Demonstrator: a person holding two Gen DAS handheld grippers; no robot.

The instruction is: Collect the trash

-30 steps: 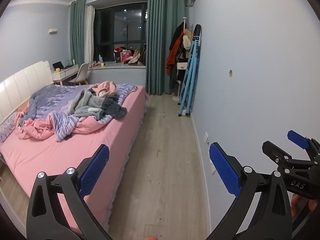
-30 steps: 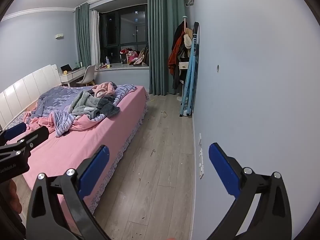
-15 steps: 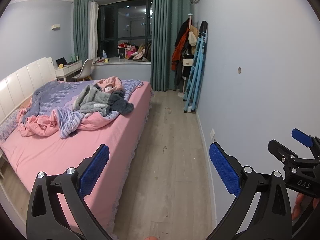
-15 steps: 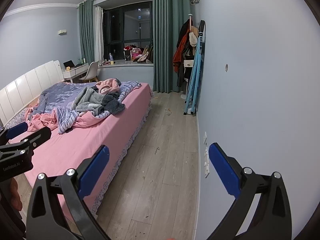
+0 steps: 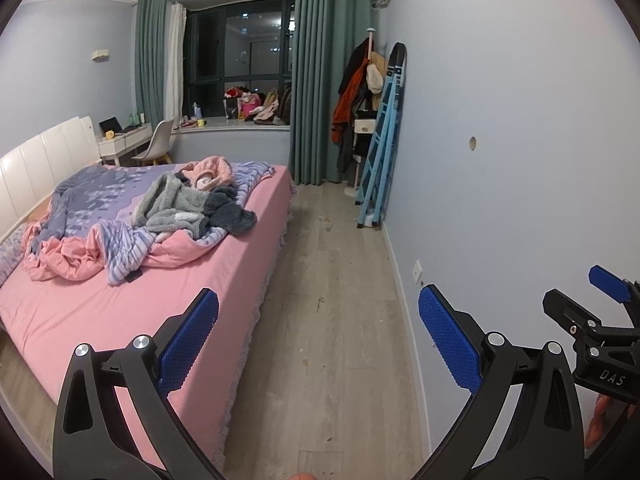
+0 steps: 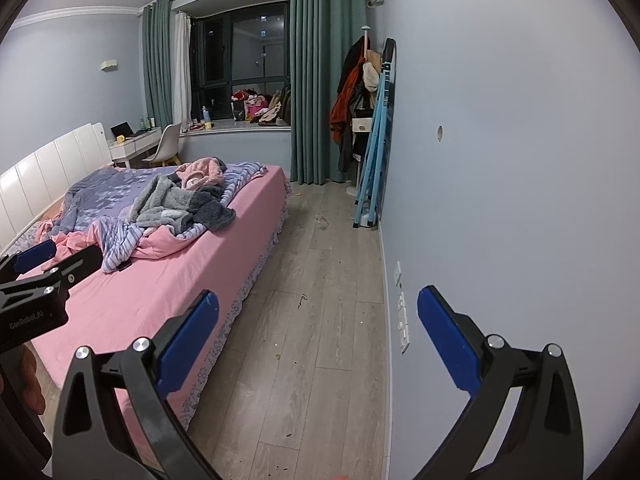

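Observation:
Small bits of trash lie on the wood floor between the bed and the wall: a dark curled scrap (image 6: 301,301) (image 5: 320,304), a brownish crumpled piece (image 6: 323,222) (image 5: 328,224) farther off, and several tiny crumbs (image 6: 277,357). My left gripper (image 5: 318,338) is open and empty, held above the floor. My right gripper (image 6: 318,338) is open and empty too. The right gripper also shows at the right edge of the left wrist view (image 5: 600,320), and the left gripper at the left edge of the right wrist view (image 6: 40,280).
A pink bed (image 6: 160,280) with rumpled blankets and clothes fills the left. A blue wall (image 6: 500,200) with sockets (image 6: 402,320) runs along the right. A blue folding ladder (image 6: 374,152) and a coat rack (image 6: 352,100) stand ahead by green curtains. A desk and chair (image 6: 164,148) stand far left.
Both grippers have moved forward along the aisle and tilted slightly, so the bed and the floor scraps sit nearer. Both stay open.

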